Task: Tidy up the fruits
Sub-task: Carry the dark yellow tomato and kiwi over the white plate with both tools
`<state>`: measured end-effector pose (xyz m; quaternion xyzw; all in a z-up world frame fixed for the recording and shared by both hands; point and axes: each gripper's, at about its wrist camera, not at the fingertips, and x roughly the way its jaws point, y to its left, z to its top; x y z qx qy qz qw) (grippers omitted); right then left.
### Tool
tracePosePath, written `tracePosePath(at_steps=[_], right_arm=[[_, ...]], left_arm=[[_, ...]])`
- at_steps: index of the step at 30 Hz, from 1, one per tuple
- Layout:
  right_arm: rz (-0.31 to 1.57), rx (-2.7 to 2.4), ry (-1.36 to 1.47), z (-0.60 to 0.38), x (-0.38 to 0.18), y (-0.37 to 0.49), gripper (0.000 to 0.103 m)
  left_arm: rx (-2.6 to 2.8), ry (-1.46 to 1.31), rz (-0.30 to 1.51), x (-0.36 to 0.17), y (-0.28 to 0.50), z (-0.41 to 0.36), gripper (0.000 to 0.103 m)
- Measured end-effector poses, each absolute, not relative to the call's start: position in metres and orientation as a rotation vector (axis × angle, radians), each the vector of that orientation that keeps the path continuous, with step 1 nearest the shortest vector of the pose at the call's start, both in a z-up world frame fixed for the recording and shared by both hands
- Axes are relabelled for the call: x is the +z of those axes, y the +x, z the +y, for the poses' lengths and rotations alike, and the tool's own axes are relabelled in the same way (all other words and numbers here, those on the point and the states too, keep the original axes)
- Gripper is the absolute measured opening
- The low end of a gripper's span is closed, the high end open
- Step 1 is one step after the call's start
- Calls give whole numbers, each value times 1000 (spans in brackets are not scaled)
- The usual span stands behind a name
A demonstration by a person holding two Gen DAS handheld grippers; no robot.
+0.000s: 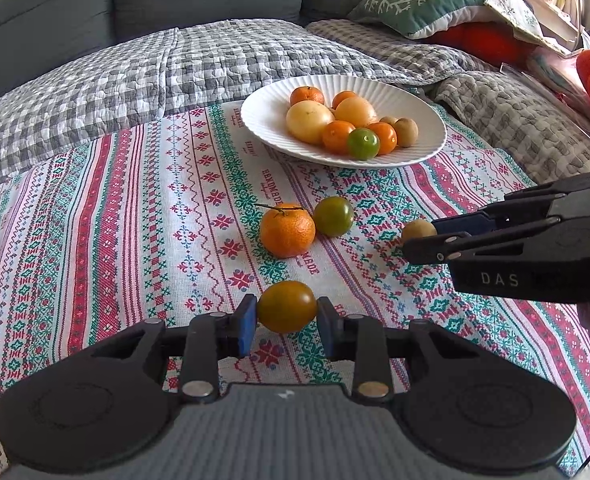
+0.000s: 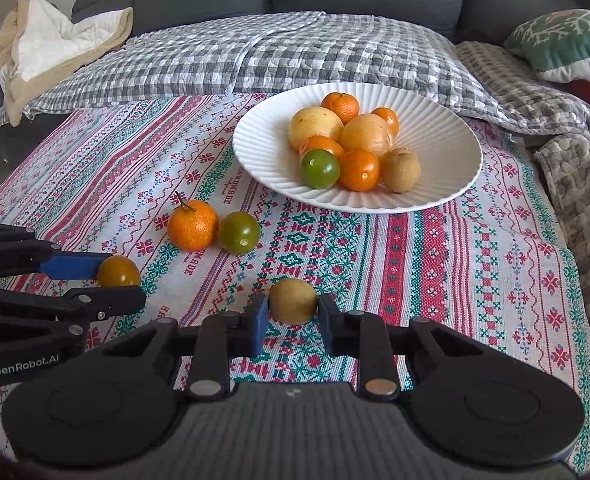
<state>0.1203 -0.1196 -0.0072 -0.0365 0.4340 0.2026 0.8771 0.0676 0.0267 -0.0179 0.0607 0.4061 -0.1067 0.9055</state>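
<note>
In the left wrist view, the left hand-held gripper (image 1: pixel 286 314) sits at the bottom centre of the frame, its jaws closed on a greenish-orange fruit (image 1: pixel 287 306) that rests low over the patterned cloth (image 1: pixel 115 220). At the right edge the right hand-held gripper (image 1: pixel 419 236) comes in sideways, closed around a small brown fruit (image 1: pixel 417 230). Between them and the plate (image 1: pixel 263 120), in the middle of the frame, lie a stemmed orange (image 1: pixel 287 230) and a green fruit (image 1: pixel 333 216), touching each other. The white plate at upper centre already carries a heap of citrus and brown fruit bunched toward its right side. In the right wrist view, the right hand-held gripper (image 2: pixel 293 312) at bottom centre has both pads against the brown fruit (image 2: pixel 293 300), gripping it on the cloth (image 2: pixel 495 260); the left hand-held gripper (image 2: pixel 115 282) at the left edge clamps the greenish-orange fruit (image 2: pixel 118 271). The orange (image 2: pixel 193 225) and green fruit (image 2: pixel 239 232) sit at centre left, and the plate (image 2: pixel 255 144) fills the upper centre. Risks from here, as I judge them: both fruits are round and smooth and held only across their sides, so a tilt or quick lift could let one squirt free and roll off the soft, uneven cloth. The heap on the plate is crowded, so a fruit dropped on top may topple others over the shallow rim. Both hand-held grippers heading for the plate at once could collide.
</note>
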Motion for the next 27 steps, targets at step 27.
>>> tracePosePath(at_steps=[27], right_arm=[[832, 406, 56, -185, 11, 114, 24]], left_arm=[[-308, 100, 749, -7, 69, 6, 22]])
